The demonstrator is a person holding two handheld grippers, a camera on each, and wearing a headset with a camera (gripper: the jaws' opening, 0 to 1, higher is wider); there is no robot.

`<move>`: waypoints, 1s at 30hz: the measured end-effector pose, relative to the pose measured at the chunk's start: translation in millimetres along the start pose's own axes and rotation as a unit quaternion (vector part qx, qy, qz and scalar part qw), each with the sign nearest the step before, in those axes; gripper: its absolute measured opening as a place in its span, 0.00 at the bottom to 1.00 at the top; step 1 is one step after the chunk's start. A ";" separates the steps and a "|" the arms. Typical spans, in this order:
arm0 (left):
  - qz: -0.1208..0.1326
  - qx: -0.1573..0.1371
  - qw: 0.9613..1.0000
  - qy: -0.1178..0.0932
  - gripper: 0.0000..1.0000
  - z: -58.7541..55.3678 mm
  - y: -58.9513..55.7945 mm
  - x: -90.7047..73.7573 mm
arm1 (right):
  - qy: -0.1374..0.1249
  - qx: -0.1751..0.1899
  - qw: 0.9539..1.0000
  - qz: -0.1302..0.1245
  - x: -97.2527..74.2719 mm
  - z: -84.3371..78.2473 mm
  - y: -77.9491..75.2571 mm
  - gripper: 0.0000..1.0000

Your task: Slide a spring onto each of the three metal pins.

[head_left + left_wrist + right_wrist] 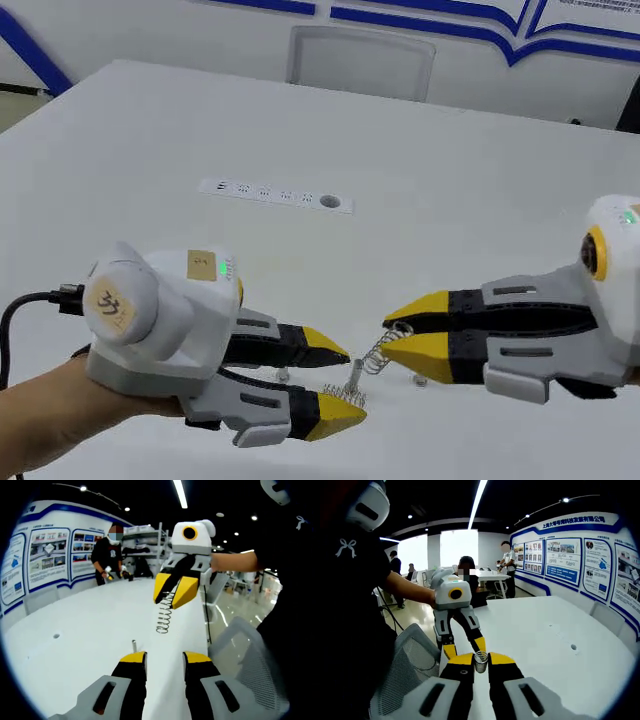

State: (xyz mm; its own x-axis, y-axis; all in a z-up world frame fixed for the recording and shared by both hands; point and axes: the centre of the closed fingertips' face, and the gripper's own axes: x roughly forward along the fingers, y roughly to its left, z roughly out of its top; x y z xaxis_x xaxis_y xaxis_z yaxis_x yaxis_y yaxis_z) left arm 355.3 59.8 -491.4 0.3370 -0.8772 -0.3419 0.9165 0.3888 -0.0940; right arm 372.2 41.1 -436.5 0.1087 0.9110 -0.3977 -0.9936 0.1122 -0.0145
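The right gripper (pixel 392 334) pinches one end of a spring (pixel 377 353) between its yellow tips. The free coils dangle just above and beside the upright metal pin (pixel 353 377). The left gripper (pixel 165 656) waits close to the pin, jaws apart and empty. The spring looks light, thin and floppy, so it will probably sway or bend sideways. Holding it by the end coils leaves the bore free to drop over the pin.
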 end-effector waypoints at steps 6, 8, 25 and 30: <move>0.024 -0.012 1.000 -0.003 0.43 -5.7 11.1 -12.7 | 0.029 0.004 0.997 -0.074 -26.2 -26.5 -45.1 0.11; 0.037 -0.014 0.999 -0.003 0.51 -9.0 15.9 -18.6 | 0.033 0.019 0.994 -0.100 -34.0 -35.8 -59.7 0.11; 0.151 -0.046 0.987 -0.031 0.85 -9.1 69.6 -57.5 | 0.062 0.061 0.984 -0.154 -20.2 -91.6 -106.1 0.11; 0.179 -0.050 0.982 -0.027 0.99 -11.8 80.0 -61.9 | 0.071 0.075 0.982 -0.160 -14.7 -105.4 -113.1 0.11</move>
State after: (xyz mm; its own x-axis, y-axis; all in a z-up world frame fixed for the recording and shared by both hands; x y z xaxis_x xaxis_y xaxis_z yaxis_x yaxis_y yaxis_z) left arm 405.2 148.5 -488.7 0.6474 -0.6913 -0.3209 0.7118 0.6989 -0.0696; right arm 479.7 -26.8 -525.7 0.3983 0.7564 -0.5189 -0.8922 0.4509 -0.0277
